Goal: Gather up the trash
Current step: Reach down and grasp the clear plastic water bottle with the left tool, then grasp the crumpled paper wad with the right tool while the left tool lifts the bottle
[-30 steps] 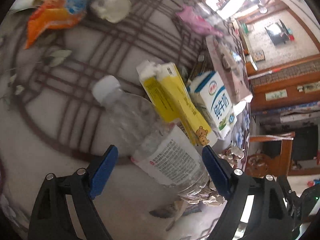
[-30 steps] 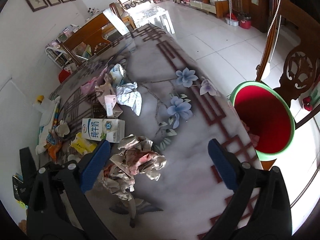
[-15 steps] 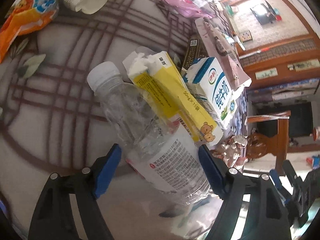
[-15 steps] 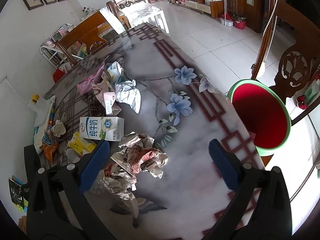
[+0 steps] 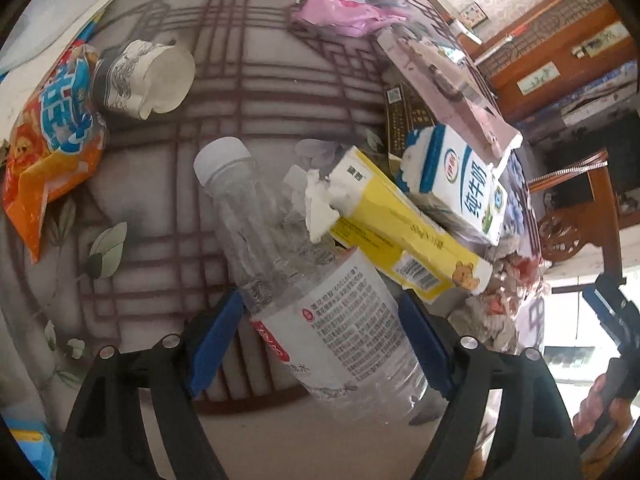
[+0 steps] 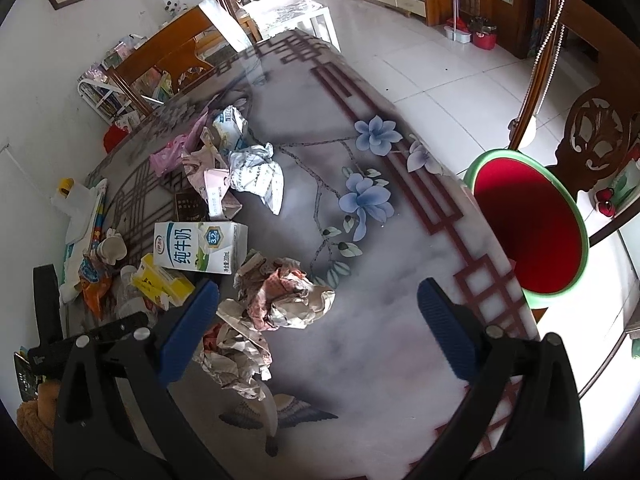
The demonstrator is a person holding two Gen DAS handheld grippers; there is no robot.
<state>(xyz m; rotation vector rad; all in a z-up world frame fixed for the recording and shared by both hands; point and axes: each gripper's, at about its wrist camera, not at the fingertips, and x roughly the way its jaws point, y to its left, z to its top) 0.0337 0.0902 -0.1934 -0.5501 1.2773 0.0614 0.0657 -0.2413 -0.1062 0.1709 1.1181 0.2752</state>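
Two blue-padded grippers were seen over the patterned table [image 6: 360,360]. The left gripper [image 5: 320,334] was spread around the labelled body of a clear plastic bottle [image 5: 288,248], one pad at each side; whether the pads were touching the bottle could not be told. The bottle was lying on the table, white cap pointed to the far side. A yellow carton [image 5: 400,228] with a torn white end was lying just right of the bottle, leaning across it. A white and blue milk carton [image 5: 460,184] was seen just beyond the yellow one. An orange snack bag [image 5: 52,136] and a crushed paper cup [image 5: 144,76] were lying at the far left, a pink plastic bag [image 5: 344,16] at the far side.

The right gripper [image 6: 320,328] was held wide apart above bare table, nothing between its pads. Crumpled paper [image 6: 272,308] was heaped at its left pad. The milk carton [image 6: 200,246] was lying just beyond the heap, more crumpled paper [image 6: 256,172] farther off. A red bin with a green rim [image 6: 528,224] was standing off the table's right edge, beside a carved wooden chair [image 6: 596,136].
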